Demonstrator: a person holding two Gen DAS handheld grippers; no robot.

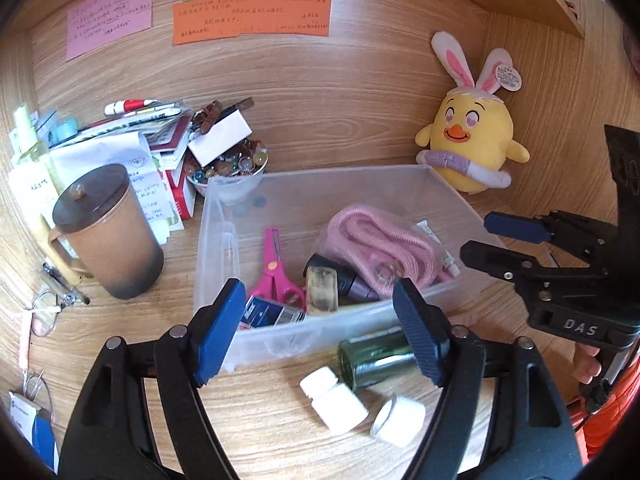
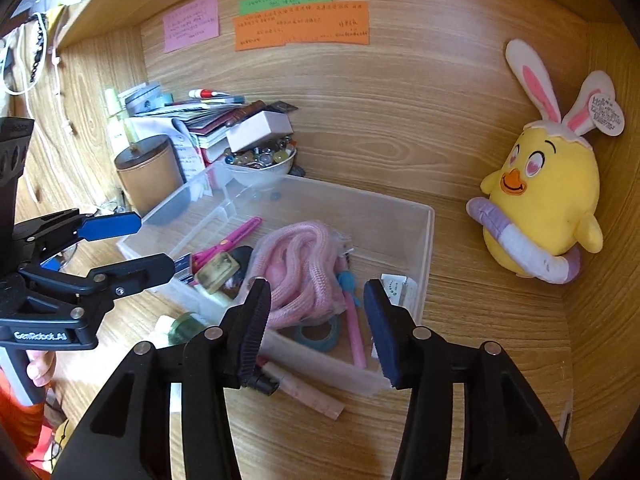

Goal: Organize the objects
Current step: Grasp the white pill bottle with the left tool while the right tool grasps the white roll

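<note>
1. While the left wrist view looks down at the desk (image 1: 280, 432), the left claw (image 1: 320, 330) gapes wide and holds nothing. A green glass bottle (image 1: 374, 358) lies at 5 o'clock, just outside the clear bin (image 1: 216, 240); it is likely heavy, slippery, breakable. Grip its body crosswise. A white pill bottle (image 1: 334, 398) lies beside it, light and rigid.

2. Seen from the right wrist, the right claw (image 2: 316, 328) is open and empty above the bin's near corner. A pink tube (image 2: 304, 394) lies on the desk at 6 o'clock.
</note>
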